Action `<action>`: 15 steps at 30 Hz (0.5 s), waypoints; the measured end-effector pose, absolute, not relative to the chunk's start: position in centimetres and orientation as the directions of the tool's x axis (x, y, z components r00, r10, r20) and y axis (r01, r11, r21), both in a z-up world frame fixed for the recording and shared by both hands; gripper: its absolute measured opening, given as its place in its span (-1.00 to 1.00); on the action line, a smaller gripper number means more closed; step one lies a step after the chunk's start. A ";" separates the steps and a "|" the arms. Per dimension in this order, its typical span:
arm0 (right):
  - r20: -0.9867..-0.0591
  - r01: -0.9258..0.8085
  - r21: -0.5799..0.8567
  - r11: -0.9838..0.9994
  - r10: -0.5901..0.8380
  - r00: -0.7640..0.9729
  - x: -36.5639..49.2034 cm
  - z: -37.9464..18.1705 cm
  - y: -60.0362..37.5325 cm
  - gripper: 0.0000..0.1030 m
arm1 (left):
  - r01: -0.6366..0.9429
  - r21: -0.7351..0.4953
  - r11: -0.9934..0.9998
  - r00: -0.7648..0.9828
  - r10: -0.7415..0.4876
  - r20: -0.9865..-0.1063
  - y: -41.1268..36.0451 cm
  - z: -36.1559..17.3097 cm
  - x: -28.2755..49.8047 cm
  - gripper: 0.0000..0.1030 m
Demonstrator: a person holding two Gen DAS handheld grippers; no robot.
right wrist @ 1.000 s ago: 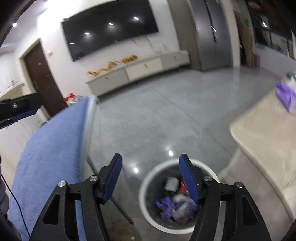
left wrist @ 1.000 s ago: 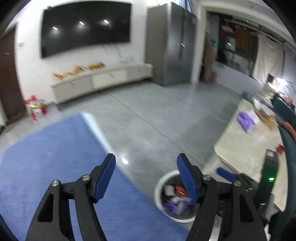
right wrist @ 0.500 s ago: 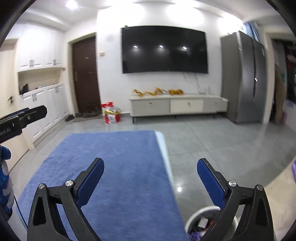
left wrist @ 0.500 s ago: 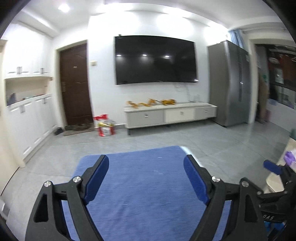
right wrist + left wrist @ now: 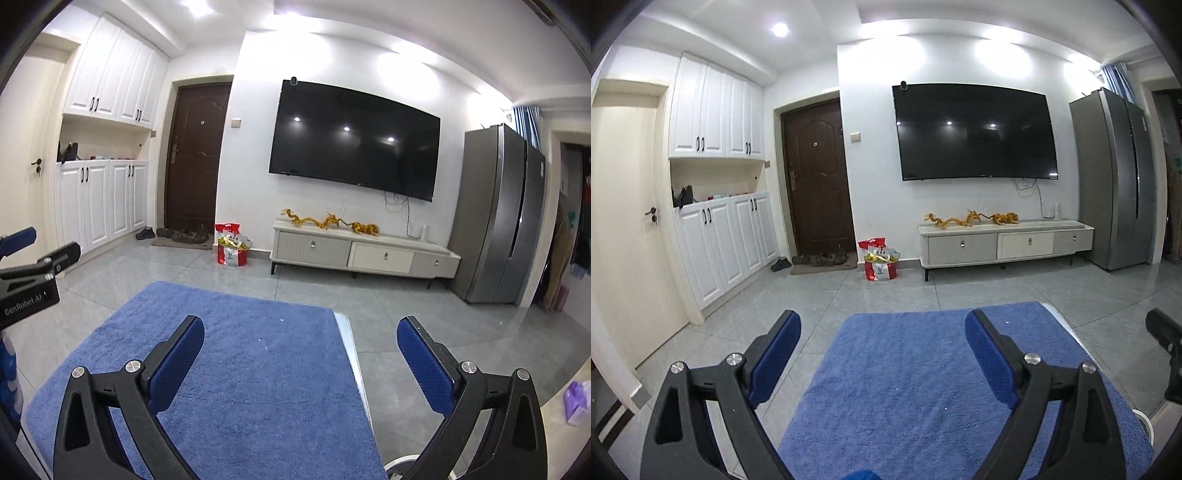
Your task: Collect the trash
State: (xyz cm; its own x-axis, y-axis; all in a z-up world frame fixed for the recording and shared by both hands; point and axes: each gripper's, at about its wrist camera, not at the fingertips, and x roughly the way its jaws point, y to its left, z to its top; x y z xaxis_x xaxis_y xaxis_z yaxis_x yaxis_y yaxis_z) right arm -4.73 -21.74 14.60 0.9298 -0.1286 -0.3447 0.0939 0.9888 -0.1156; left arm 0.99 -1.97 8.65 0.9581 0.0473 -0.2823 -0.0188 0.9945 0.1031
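My left gripper (image 5: 882, 336) is open and empty, held level over a table covered with a blue cloth (image 5: 916, 384). My right gripper (image 5: 301, 343) is open and empty over the same blue cloth (image 5: 236, 369), near its right edge. Only a sliver of the white trash bin's rim (image 5: 400, 463) shows at the bottom of the right wrist view; its contents are hidden. A purple wrapper (image 5: 576, 402) lies on a beige table at the far right. I see no loose trash on the cloth.
A grey tiled floor (image 5: 886, 291) lies beyond the table. A low TV cabinet (image 5: 1004, 245) with a wall TV above, a red bag (image 5: 881, 264), a brown door (image 5: 816, 181), white cupboards (image 5: 727, 240) and a steel fridge (image 5: 1119, 181) line the far walls.
Both grippers have tilted up and swung left from looking down at the trash bin to facing across the blue cloth toward the TV wall. Both stayed open.
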 end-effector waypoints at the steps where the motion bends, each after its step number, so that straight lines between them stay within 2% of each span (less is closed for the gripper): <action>1: -0.344 0.093 -0.119 0.989 -0.129 0.930 -4.6 14.7 -21.8 0.99 | -0.024 0.098 0.995 0.958 0.051 -0.282 -1.7 8.5 1.1 0.78; 7: -0.345 0.087 -0.134 0.987 -0.129 0.930 -4.3 14.9 -21.0 0.99 | -0.031 0.068 0.997 0.966 0.047 -0.254 -0.8 8.4 0.4 0.88; 15: -0.360 0.074 -0.119 0.990 -0.113 0.926 -4.3 14.5 -21.2 0.99 | -0.057 0.083 0.995 0.969 0.075 -0.237 -0.9 8.1 -0.1 0.89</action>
